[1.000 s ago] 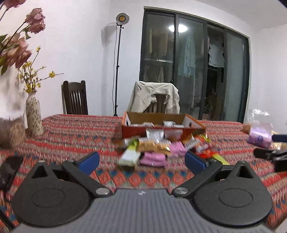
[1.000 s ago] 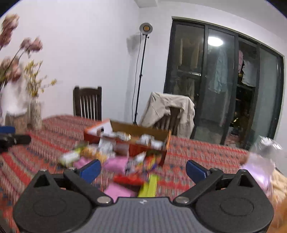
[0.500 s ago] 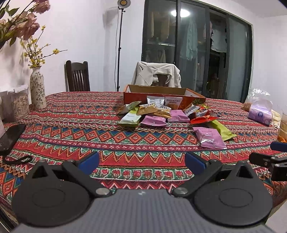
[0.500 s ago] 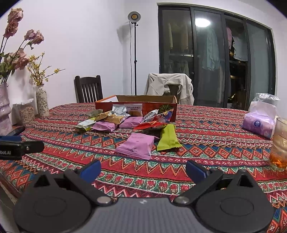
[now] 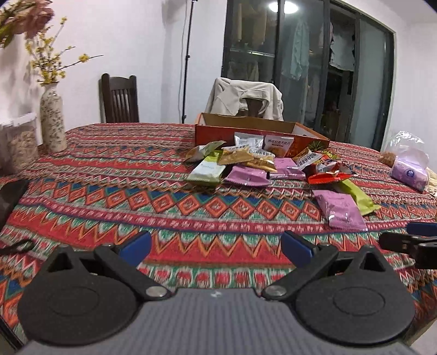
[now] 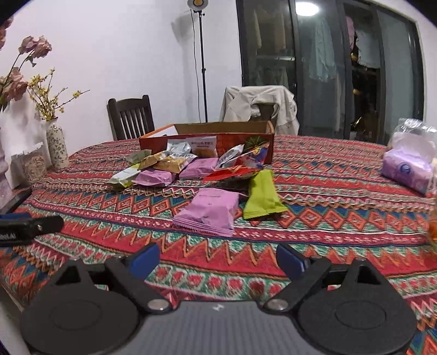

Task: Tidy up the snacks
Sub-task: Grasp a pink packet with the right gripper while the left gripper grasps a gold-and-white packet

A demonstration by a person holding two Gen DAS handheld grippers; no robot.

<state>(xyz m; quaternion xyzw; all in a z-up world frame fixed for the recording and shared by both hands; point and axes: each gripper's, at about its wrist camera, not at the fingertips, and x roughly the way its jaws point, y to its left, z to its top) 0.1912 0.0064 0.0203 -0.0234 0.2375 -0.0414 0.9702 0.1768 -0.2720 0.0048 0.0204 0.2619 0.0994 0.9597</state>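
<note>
Dim, cool indoor light from a ceiling lamp (image 5: 282,6) (glass-reflected), soft blur, fisheye-bent edges.

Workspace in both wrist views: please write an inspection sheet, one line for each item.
Surface: table under a patterned cloth.
Job's things: open box; snack packets heaped at its front; a pink packet and a green packet lie nearer.
Clutter: tissue pack, vase, dark flat object at the left edge.
Grippers: left gripper open, empty; right gripper jaws closing, nothing between.
Cables: nothing seen.
Surroundings: two chairs, one with a jacket; lamp stand; glass doors.
</note>
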